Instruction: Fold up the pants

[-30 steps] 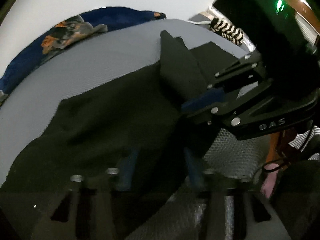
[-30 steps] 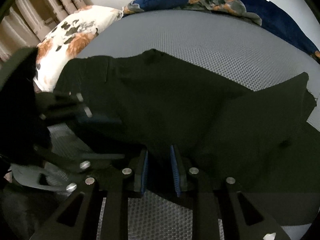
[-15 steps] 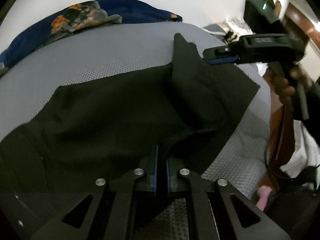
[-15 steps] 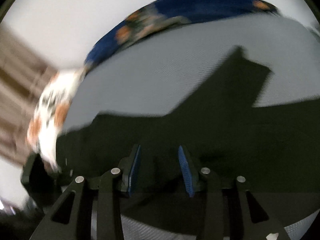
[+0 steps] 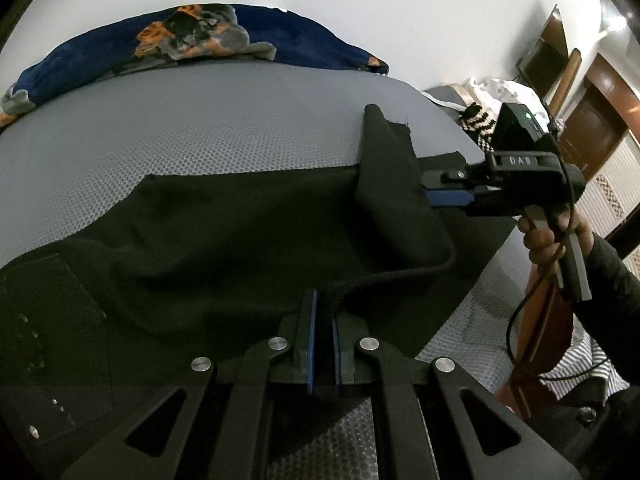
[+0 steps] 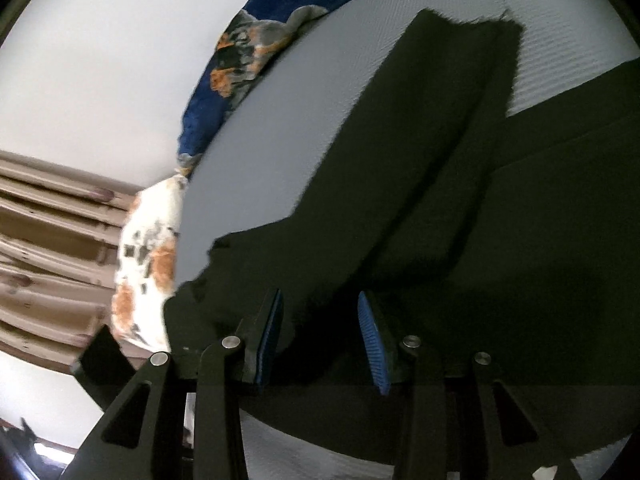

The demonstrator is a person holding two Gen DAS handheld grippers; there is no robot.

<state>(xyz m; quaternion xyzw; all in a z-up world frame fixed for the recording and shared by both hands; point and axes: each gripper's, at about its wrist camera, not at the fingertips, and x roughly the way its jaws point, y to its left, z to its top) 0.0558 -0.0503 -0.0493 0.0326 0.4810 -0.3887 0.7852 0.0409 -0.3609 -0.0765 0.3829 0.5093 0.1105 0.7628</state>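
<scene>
Two grippers work the black cloth pants [image 5: 224, 236], which lie spread across the grey mesh-textured mattress [image 5: 208, 120]. My left gripper [image 5: 323, 322] has its blue pads nearly together, pinching a ridge of pant fabric at the mattress's near edge. My right gripper [image 6: 320, 328] stands with fingers well apart over the cloth, gripping nothing. One leg end [image 6: 452, 80] lies doubled over toward the mattress's far side. Recommendation: keep the pinched edge taut, align hems before laying down, and avoid dragging wrinkles.
</scene>
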